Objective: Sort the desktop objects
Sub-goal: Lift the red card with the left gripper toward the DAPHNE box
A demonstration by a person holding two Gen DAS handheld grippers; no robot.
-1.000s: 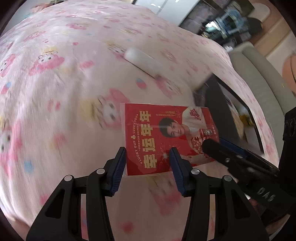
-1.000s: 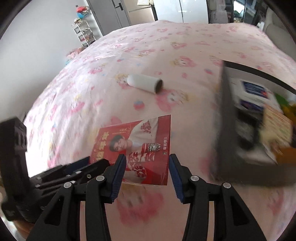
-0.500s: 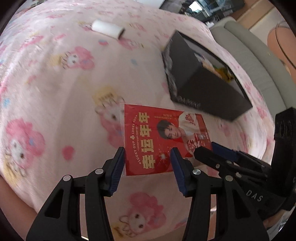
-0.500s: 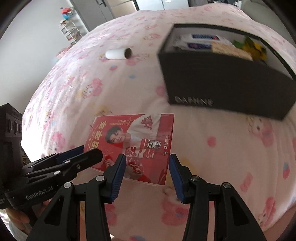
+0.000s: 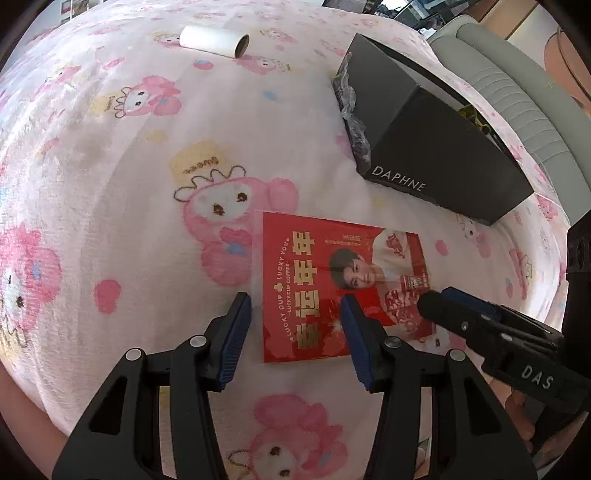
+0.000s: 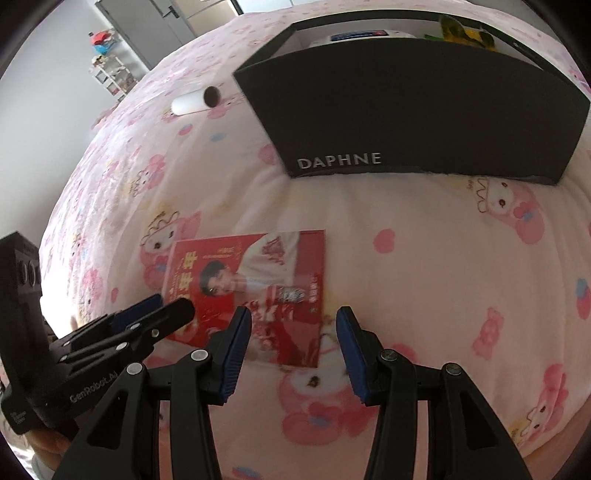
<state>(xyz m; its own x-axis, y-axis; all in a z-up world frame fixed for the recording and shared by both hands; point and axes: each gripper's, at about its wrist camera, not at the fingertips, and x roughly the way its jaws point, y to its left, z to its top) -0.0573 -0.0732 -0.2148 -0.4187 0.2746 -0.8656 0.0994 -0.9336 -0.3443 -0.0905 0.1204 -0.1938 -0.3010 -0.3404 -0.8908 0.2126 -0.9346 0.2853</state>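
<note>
A red printed card (image 5: 332, 280) in a clear sleeve lies on the pink cartoon blanket (image 5: 147, 184), near its front edge. My left gripper (image 5: 295, 314) is open, its right fingertip over the card's lower left part. The right gripper (image 6: 293, 317) is open too, with its left fingertip over the card (image 6: 258, 280) and its right finger just off the card's edge. From the left wrist view the right gripper (image 5: 432, 302) reaches the card from the right. Beyond the card stands a black open box (image 6: 406, 110) marked DAPHNE.
A white paper roll (image 5: 212, 40) lies far back on the blanket, left of the box (image 5: 436, 147). Inside the box sit a blue-white packet (image 6: 358, 35) and a yellow-green item (image 6: 461, 31). A grey sofa (image 5: 517, 92) is behind, a shelf (image 6: 110, 70) by the wall.
The card and both grippers have shifted together over the blanket toward its near edge. The roll is now far behind and the box stands straight beyond the card. The jaws stayed equally wide.
</note>
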